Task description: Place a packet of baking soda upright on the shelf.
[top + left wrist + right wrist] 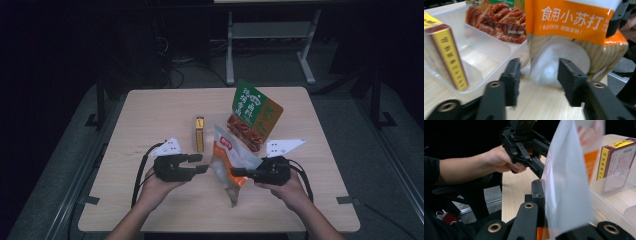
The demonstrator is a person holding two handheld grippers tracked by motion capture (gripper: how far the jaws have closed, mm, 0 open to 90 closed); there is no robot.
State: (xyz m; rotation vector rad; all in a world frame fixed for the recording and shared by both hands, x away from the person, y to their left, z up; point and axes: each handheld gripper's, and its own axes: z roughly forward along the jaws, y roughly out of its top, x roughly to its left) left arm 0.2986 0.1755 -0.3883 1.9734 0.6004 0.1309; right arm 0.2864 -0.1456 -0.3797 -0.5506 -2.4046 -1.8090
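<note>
- The orange-and-white plastic pouch of baking soda [227, 160] stands near the middle of the light wooden table [150, 115], between the two grippers and just in front of the clear plastic divided tray [481, 47].
- The right gripper [239, 172] is clamped on the pouch's edge; in the right gripper view its black jaws are pressed together with the translucent film [566, 195] pinched between them.
- The left gripper [202, 164] sits just to the left of the pouch with its jaws apart. In the left gripper view the lower, white part of the pouch [549, 62] lies in the gap between them, and the pads do not press on it.
- The person's left hand [157, 187] and right hand [285, 189] hold the grippers low over the front half of the table.
- A narrow yellow-and-maroon cardboard box [449, 57] stands upright in one compartment of the tray.
- A green-and-orange snack bag printed with glazed meat [252, 116] leans in the tray behind the pouch.
</note>
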